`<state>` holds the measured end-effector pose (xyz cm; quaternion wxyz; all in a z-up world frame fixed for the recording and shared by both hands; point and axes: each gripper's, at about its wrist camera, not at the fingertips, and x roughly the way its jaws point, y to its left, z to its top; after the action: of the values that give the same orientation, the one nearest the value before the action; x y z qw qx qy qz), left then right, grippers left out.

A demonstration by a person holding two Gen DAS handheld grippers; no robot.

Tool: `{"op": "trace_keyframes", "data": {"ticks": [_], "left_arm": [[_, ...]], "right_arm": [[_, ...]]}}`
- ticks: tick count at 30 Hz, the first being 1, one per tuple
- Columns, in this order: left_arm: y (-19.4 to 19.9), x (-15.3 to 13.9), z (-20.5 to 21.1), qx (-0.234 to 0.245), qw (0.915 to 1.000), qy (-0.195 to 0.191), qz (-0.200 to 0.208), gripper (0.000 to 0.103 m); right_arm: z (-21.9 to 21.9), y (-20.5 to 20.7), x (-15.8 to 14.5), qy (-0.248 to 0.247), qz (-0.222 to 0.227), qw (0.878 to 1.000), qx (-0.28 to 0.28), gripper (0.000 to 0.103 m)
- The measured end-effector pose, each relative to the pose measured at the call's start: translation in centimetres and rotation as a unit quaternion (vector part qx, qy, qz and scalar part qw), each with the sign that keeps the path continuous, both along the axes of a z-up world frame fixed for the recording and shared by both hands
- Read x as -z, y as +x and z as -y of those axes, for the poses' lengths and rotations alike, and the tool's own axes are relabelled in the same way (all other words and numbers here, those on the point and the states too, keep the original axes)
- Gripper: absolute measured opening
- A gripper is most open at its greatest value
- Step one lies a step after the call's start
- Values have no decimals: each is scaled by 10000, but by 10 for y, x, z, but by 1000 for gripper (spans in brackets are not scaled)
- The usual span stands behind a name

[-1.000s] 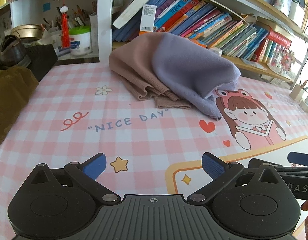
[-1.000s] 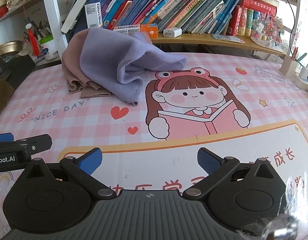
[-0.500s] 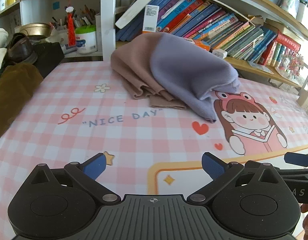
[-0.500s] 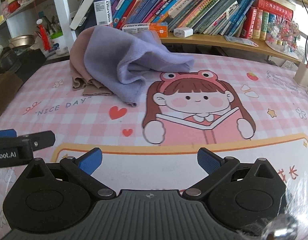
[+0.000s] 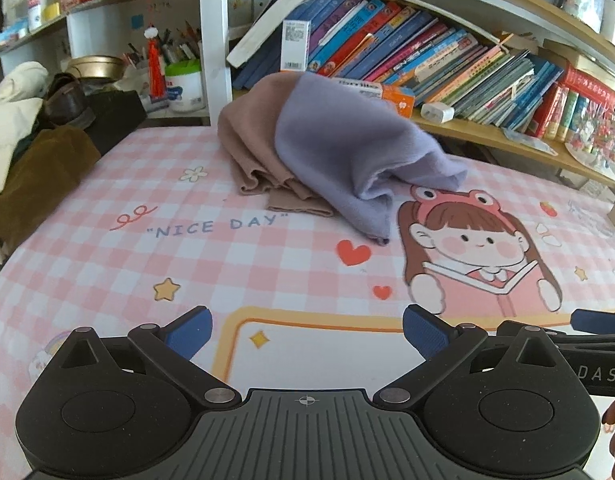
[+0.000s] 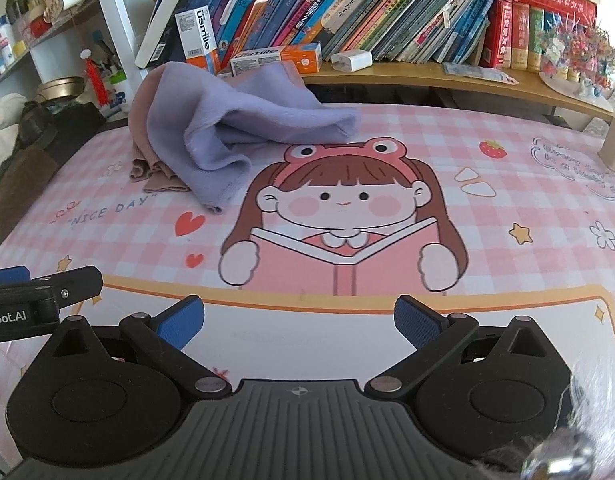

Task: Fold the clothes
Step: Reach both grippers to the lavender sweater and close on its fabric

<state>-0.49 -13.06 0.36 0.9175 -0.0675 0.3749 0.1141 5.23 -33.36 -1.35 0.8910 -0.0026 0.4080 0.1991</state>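
A lilac cloth [image 5: 347, 160] [image 6: 235, 120] lies crumpled on a folded tan garment [image 5: 247, 148] [image 6: 147, 164] at the far side of the pink checked table mat [image 5: 227, 256] [image 6: 507, 184], against the bookshelf. My left gripper [image 5: 307, 334] stands open over the mat's near edge, well short of the pile, with nothing between its blue pads. My right gripper [image 6: 299, 322] is open too, empty, beside the left one near the cartoon girl print [image 6: 343, 216]. Each gripper's side shows at the edge of the other's view.
A low wooden shelf [image 6: 447, 76] full of books [image 5: 427, 60] runs along the back. A white charger [image 6: 351, 60] and toothpaste boxes [image 6: 275, 58] sit on it. Brown and cream clothes [image 5: 39, 176] and a shoe [image 5: 65, 100] pile at the left edge.
Both grippers have drawn back and swung right, so the cloth pile sits farther off and more to the left. Both stay open and empty. The clothes have not moved.
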Motion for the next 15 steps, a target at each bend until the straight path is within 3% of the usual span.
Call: {"op": "trace_keyframes", "data": {"ticks": [15], "left_arm": [[16, -3, 52, -43, 9987, 493, -88, 103]], "right_arm": [[70, 11, 9, 669, -263, 9974, 10, 102]]}}
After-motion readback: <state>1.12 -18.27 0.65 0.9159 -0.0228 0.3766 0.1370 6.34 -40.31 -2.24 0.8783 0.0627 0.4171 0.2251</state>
